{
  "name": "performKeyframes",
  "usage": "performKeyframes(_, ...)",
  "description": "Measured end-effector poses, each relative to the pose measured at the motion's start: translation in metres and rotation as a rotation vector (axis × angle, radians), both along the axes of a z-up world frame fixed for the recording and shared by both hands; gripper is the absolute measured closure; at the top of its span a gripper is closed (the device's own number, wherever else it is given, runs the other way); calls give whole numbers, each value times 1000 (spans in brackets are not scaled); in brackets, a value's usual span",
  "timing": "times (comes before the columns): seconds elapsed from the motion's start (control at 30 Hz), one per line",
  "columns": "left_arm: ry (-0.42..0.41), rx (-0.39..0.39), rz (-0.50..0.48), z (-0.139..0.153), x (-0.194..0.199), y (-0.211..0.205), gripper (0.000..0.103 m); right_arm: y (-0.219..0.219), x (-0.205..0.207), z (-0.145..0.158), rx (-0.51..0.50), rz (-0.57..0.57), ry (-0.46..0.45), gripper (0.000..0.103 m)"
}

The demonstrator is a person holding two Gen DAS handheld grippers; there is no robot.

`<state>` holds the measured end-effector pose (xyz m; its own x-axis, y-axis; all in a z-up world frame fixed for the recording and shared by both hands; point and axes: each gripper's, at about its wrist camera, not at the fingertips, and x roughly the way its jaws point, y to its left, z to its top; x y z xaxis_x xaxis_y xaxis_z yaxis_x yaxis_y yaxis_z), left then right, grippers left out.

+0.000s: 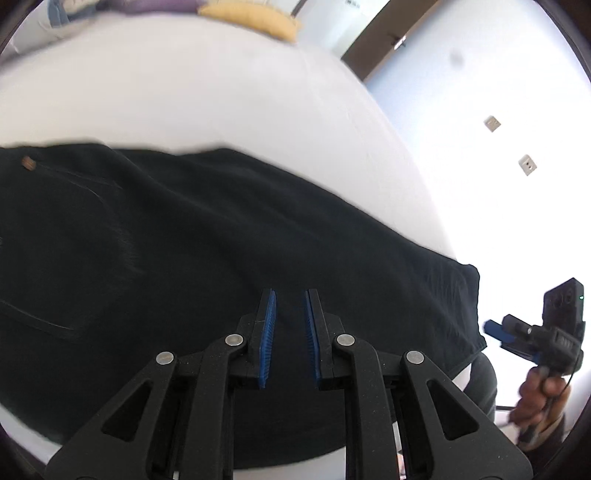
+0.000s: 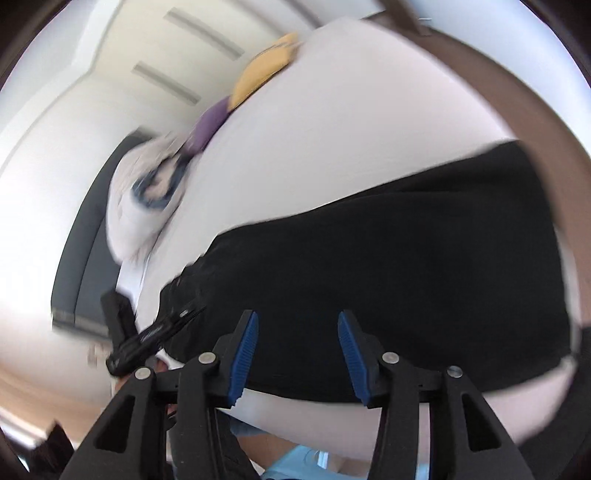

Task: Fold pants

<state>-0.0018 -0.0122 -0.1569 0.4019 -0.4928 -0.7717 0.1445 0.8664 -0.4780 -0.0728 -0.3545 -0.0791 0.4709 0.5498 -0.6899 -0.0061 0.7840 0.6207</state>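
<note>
Lying flat on the white bed (image 1: 221,92), black pants (image 1: 221,240) — both tongs (image 1: 290,332) (image 2: 297,350) spread, empty.

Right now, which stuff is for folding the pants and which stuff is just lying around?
For the job:
- pants, black, spread on the white bed
- left gripper, open, holding nothing
- right gripper, open, holding nothing

Just lying around:
- yellow pillow
- purple pillow
- white pillow with a blue ring

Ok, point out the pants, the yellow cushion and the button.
pants (image 1: 229,236), left wrist view, middle of the dark fabric
yellow cushion (image 1: 255,18), left wrist view, its top surface
button (image 1: 28,163), left wrist view, its face
</note>
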Motion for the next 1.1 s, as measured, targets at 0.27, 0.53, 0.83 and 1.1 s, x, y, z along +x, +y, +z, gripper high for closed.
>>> performKeyframes(0.27, 76, 40, -94, -27, -30, 2, 88, 64, -23, -55, -296, 106, 99, 78)
performKeyframes(0.53, 67, 107, -109, -19, -51, 7, 88, 49, -12, -32, -372, 69, 170, 89)
performKeyframes(0.83, 74, 79, -76, -27, -71, 16, 88, 123, 37, -29, -363, 247, -7, 46)
performKeyframes(1.1, 70, 44, -22, 3, -47, 31, 88, 94, -31, -39, -440, 214, -30, 49)
